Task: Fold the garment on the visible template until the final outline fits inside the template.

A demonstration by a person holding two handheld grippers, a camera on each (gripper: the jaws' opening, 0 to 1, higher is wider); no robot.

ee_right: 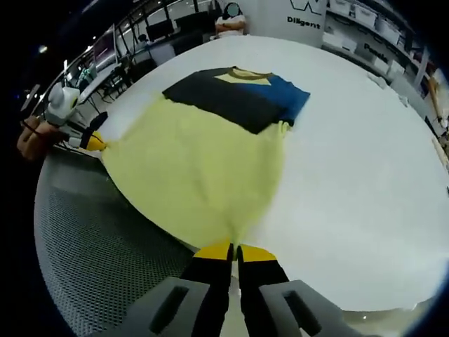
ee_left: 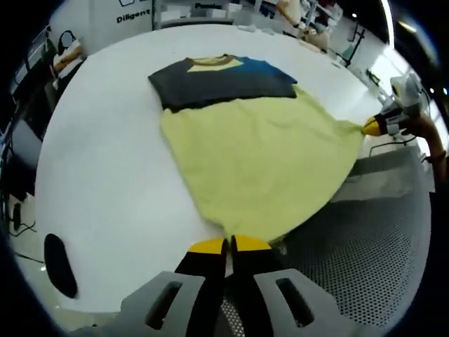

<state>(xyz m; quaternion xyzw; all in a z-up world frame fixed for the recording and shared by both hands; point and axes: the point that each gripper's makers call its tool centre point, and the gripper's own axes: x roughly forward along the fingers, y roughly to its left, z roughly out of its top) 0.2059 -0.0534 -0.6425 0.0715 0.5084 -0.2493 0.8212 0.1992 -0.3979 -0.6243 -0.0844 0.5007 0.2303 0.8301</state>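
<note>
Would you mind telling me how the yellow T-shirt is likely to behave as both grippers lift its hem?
The T-shirt will probably sag between the left gripper and right gripper; its hem already stretches to points there. It looks thin and light. It may drag across the white template.

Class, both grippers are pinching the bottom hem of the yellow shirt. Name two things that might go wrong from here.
1. Each gripper, left gripper and right gripper, seems to pinch only a small bit of the shirt hem, so a corner might slip free.
2. The hem hangs over the white sheet's edge onto the perforated surface; a fold could land crooked.
</note>
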